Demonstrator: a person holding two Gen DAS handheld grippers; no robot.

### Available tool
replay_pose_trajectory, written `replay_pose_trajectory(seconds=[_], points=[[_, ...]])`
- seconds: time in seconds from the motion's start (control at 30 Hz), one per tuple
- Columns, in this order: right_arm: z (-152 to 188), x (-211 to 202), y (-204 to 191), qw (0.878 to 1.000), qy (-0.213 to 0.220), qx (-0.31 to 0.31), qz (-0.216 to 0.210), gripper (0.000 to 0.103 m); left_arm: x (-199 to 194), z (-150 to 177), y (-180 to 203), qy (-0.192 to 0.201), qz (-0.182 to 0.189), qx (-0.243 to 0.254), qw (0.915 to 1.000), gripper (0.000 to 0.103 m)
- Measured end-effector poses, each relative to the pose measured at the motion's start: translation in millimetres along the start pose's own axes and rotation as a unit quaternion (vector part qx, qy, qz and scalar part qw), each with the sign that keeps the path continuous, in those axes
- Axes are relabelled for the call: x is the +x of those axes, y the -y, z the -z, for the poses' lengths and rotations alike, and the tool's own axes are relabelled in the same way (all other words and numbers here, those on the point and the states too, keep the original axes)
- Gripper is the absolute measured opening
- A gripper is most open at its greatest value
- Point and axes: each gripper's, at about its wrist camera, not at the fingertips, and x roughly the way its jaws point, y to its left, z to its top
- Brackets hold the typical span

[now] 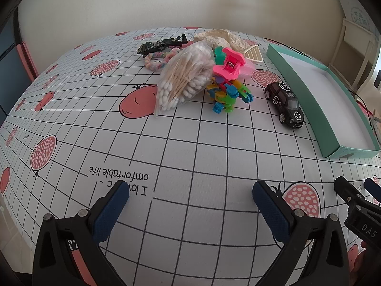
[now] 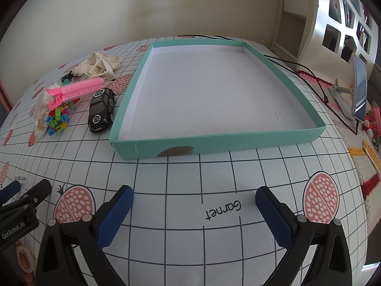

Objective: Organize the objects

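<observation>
A shallow teal box [image 2: 238,140] with a white floor sits on the tablecloth, holding nothing; in the left wrist view the box [image 1: 307,90] is at the right. Left of it lie a black toy car [image 1: 284,104] [image 2: 101,109], a pink hair clip [image 1: 229,65] [image 2: 76,90], a clump of coloured plastic clips [image 1: 226,95] [image 2: 57,119], a bag of cotton swabs [image 1: 183,81], a pastel hair tie [image 1: 158,59], a dark toy figure [image 1: 162,44] and a cream lace piece [image 1: 223,37] [image 2: 97,65]. My left gripper [image 1: 190,194] is open near the front edge. My right gripper [image 2: 194,196] is open before the box.
A gridded cloth with pomegranate prints [image 1: 190,143] covers the table. A wall stands behind. A phone on a stand [image 2: 359,90], a black cable [image 2: 307,71] and small trinkets [image 2: 371,121] lie right of the box. A white shelf unit [image 2: 343,23] stands at the far right.
</observation>
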Motion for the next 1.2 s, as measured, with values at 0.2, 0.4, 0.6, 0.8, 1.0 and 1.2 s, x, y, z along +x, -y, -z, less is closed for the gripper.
replay_pose_trajectory(seconds=[0.2,0.4,0.6,0.8,1.0,1.2], points=[[0,0,0,1.0,0.0,0.0,0.0,0.103,0,0,0,0.001,0.001,0.002,1.0,0.103],[0,0,0,1.0,0.0,0.0,0.0,0.103,0,0,0,0.0,0.001,0.002,1.0,0.103],[-3,1,2,1.0,-0.009,0.004,-0.001,0.102,-2,-2,-1,-0.009,0.017,0.001,0.9998,0.103],[-15,-13,13,0.999,0.006,0.036,-0.017,0.102,-17,-19,0,0.003,0.024,0.003,0.9997,0.103],[-51,-39,-5,0.999,0.025,-0.001,-0.026,0.102,-37,-62,-2,0.003,0.032,0.006,0.9995,0.103],[-98,-65,-29,0.997,0.035,-0.044,-0.053,0.102,-49,-106,-4,-0.005,0.029,0.028,0.9992,0.103]])
